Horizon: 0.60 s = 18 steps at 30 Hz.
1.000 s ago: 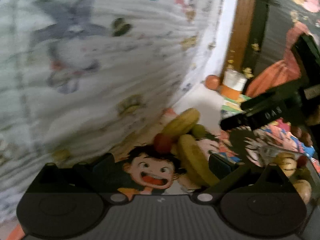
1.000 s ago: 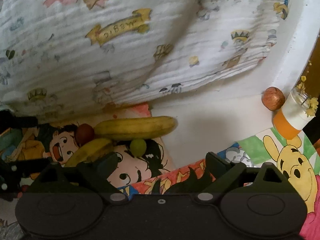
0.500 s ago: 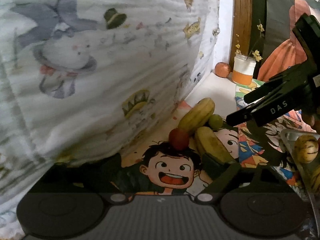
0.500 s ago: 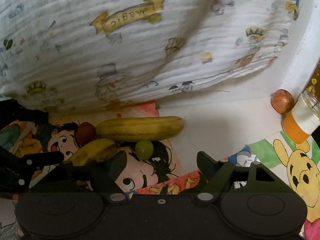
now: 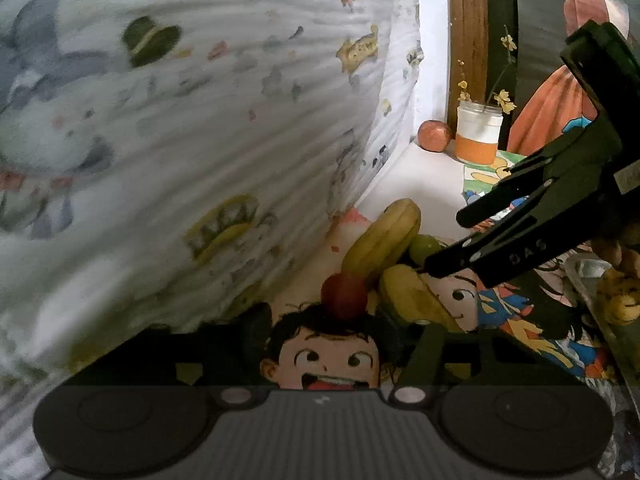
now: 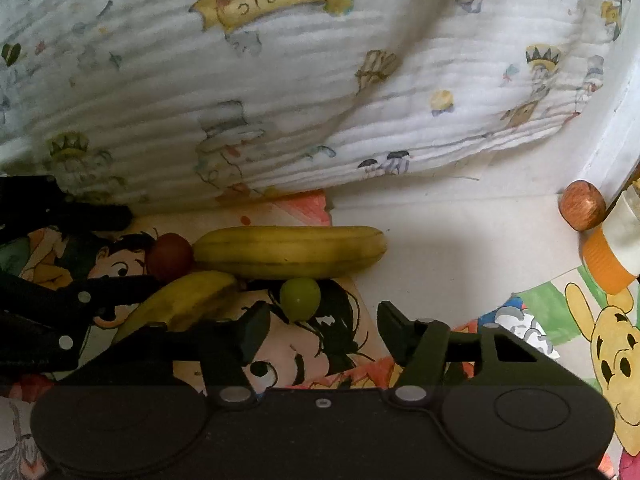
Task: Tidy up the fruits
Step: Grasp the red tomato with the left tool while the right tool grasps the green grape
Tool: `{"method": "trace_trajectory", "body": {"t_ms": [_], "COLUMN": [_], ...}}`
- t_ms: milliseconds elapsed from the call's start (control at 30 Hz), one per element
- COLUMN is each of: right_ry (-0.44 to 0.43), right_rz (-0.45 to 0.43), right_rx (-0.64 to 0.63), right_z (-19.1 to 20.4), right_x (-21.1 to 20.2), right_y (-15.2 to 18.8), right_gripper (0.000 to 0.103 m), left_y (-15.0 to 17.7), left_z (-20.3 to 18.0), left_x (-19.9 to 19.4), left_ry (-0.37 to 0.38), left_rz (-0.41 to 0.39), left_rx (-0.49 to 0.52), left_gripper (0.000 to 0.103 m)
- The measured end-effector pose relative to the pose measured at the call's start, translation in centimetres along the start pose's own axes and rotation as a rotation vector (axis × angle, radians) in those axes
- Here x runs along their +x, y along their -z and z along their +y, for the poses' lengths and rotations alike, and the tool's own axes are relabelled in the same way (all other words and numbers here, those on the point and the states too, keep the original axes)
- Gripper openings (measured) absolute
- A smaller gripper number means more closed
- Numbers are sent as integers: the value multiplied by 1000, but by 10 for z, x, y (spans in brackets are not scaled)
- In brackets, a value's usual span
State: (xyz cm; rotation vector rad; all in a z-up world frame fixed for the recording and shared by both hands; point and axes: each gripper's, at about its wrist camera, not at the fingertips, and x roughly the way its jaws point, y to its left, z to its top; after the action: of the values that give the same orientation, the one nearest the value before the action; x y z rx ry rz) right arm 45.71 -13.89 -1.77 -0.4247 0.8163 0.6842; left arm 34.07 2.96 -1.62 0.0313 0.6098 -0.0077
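Left wrist view: we see our left tool (image 5: 344, 328) pointing down at the cartoon-printed mat (image 5: 332, 356) on the worktop, its jaws part open after having just been closing, with nothing pressed between the pads. Just ahead of its tips lies a red round fruit (image 5: 344, 294), touching the near end of 1 banana (image 5: 384, 240); a 2nd banana (image 5: 412, 296) lies just ahead of the right finger. The right tool (image 5: 440, 240) reaches in from the right, its tips just beside a green round fruit (image 5: 424, 246). Farther ahead, well apart, an apple-like fruit (image 5: 434, 136) sits beside a white and orange jar (image 5: 478, 136). At the far right a tray (image 5: 588, 292) holds more fruit. In the right wrist view the right tool (image 6: 320, 324) is likewise part open, having just been closing, empty, with the green fruit (image 6: 300, 298) just ahead between its fingers (image 6: 254, 330) but untouched. A patterned white blanket (image 6: 280, 100) hangs behind the fruits.
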Motion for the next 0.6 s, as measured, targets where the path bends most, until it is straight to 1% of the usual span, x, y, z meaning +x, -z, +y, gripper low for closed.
{"method": "trace_trajectory", "body": {"t_ms": [133,233,300,367,500,600], "right_ry": [-4,-7,-11,-13,-29,-52], "right_rz": [4,3,0,-3,-10,-7], "right_rx": [-3,-12,-12,-10,-6,5], "right_z": [0,1,1,1,1,-1], "right_x": [4,7,8,9,10,11], "right_y": [1,1,0,-1,-2,-3], "right_gripper": [53,53,52,48,43,36], "left_y": [-3,-4,-5,-5,-5,-5], "left_z": [0,0,1,2,4,5], "left_x": [4,6,9,11,12,13], "left_ry": [12,17,26,36,56,75], "left_rz": [-9,-9,3,21,27,27], "left_rx": [2,-3,-8,-13,-31,-38], "left_gripper": [61,58,52,47,43,35]}}
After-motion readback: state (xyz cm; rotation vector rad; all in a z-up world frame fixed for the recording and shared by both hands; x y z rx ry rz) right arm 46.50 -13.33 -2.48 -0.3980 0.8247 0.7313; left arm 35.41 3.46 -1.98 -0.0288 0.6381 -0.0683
